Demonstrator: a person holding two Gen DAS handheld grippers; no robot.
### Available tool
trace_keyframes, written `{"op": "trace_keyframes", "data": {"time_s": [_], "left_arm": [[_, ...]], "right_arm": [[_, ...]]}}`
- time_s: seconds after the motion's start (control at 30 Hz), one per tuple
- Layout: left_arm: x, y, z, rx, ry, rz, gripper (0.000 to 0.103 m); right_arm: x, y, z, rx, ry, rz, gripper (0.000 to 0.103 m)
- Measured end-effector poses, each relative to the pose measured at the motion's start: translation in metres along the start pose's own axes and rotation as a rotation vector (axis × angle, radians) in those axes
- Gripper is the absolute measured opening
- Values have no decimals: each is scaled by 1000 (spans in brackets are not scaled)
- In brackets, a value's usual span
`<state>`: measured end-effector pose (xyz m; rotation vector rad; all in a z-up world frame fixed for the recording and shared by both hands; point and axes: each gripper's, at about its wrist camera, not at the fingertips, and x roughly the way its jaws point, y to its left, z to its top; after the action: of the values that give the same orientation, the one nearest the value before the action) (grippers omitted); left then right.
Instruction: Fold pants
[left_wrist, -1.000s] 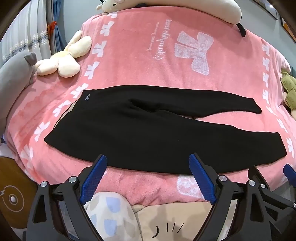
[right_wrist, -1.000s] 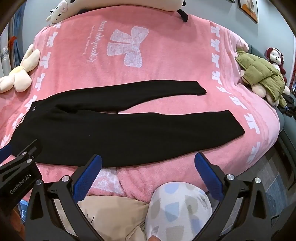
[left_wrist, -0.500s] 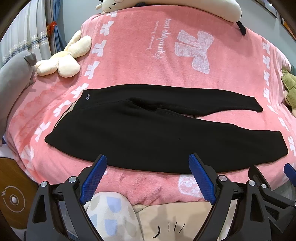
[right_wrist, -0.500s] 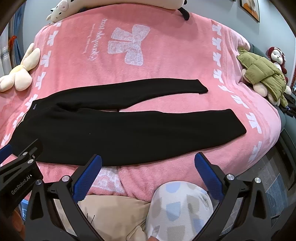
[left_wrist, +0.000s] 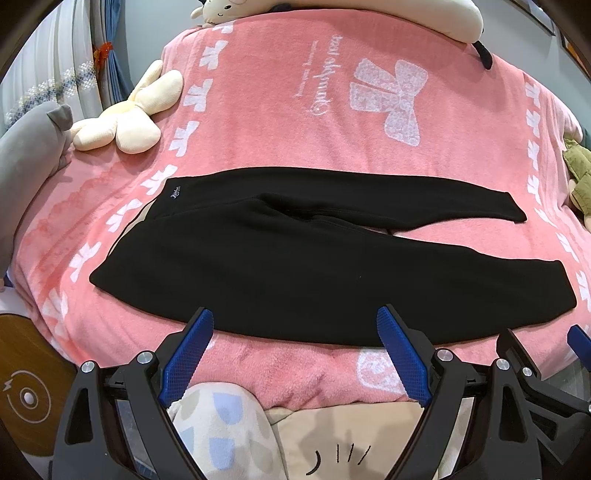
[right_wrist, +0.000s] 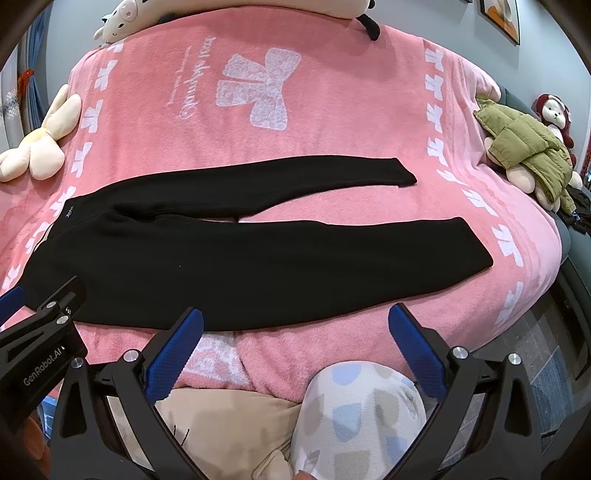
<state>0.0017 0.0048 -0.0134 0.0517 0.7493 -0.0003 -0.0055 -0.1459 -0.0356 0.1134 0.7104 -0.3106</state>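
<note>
The black pants lie flat on the pink blanket on the bed. They stretch long from left to right. The waist is at the left end and the two leg ends are at the right. The legs are spread apart, one near and one far.

The left tongs are wide open and hold nothing. They sit just past the near edge of the pants, closer to the waist. The right tongs are wide open and empty too. They sit by the near leg, closer to the leg ends.

I think the first fold is not made yet. Each tong has its own end to grab.
</note>
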Motion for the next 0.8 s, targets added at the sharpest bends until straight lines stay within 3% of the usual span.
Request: {"op": "trace_keyframes", "data": {"time_s": [0.8], "left_arm": [[9, 7, -6, -1, 21, 4, 87]], "right_arm": [[4, 0, -6, -1, 15, -2, 98]]}}
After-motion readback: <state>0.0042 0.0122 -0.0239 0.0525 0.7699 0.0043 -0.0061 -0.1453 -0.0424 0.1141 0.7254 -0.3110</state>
